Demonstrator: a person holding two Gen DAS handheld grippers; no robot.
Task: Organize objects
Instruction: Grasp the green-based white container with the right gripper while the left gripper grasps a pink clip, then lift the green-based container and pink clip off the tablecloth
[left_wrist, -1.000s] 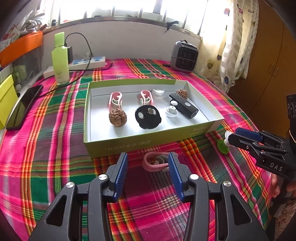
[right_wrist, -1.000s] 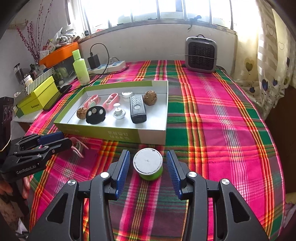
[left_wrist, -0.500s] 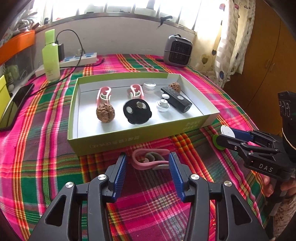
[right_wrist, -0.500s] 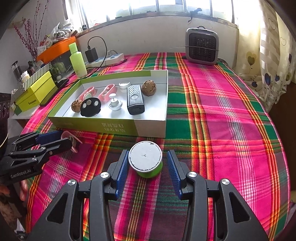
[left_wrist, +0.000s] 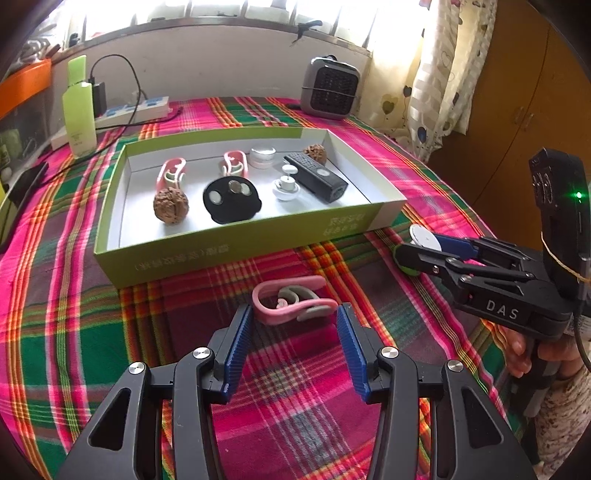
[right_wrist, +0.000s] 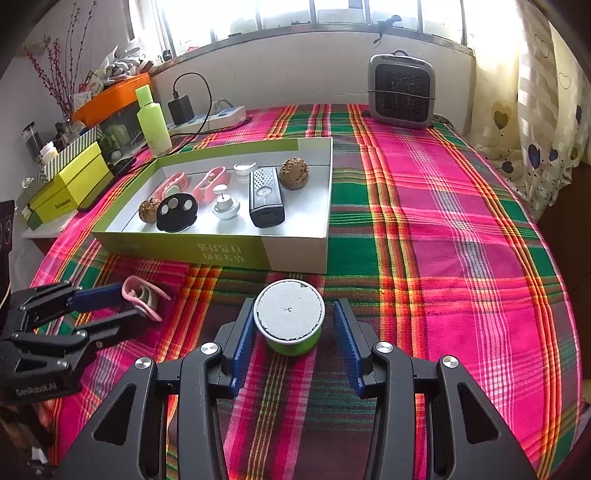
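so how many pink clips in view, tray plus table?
3. Two lie in the green tray: left pink clip and middle pink clip, back row. Third pink clip lies on the tablecloth before the left gripper. None seem hidden.

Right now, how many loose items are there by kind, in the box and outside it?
Pink clips: 3
Walnuts: 2
Black items: 2
White items: 2
Green tub: 1
Total: 10
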